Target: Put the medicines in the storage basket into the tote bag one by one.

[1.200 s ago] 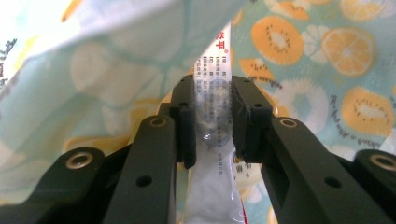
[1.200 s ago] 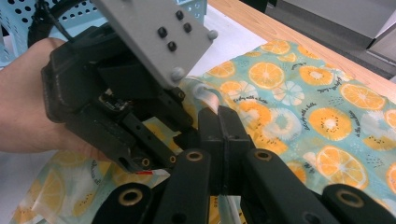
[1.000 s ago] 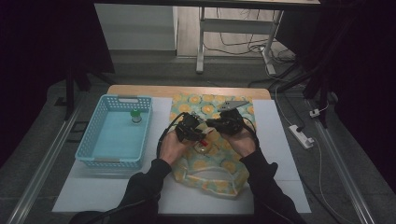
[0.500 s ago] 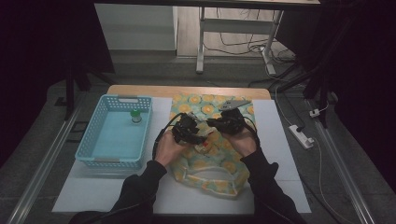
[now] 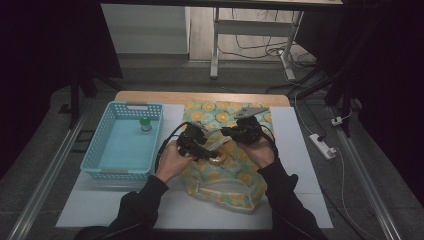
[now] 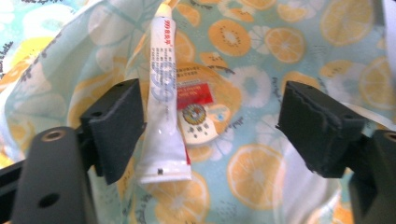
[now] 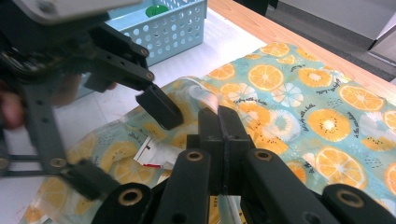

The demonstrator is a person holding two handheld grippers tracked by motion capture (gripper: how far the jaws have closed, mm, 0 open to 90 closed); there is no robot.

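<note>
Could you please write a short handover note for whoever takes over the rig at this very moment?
Left gripper: open, its jaws have just been opening; the white tube lies loose between them.
Right gripper: shut, seemingly pinching the rim of the orange-print bag.
Things: the tube rests on the bag's fabric beside a red-and-white packet; a green-capped bottle stands in the blue basket.
Done: tube released.
Left: probably draw the left gripper clear, then fetch the bottle.

Glossy white plastic tube (image 6: 163,116) lies on matt orange-print cloth bag (image 5: 220,165); perforated plastic basket (image 5: 100,160) nearby.
</note>
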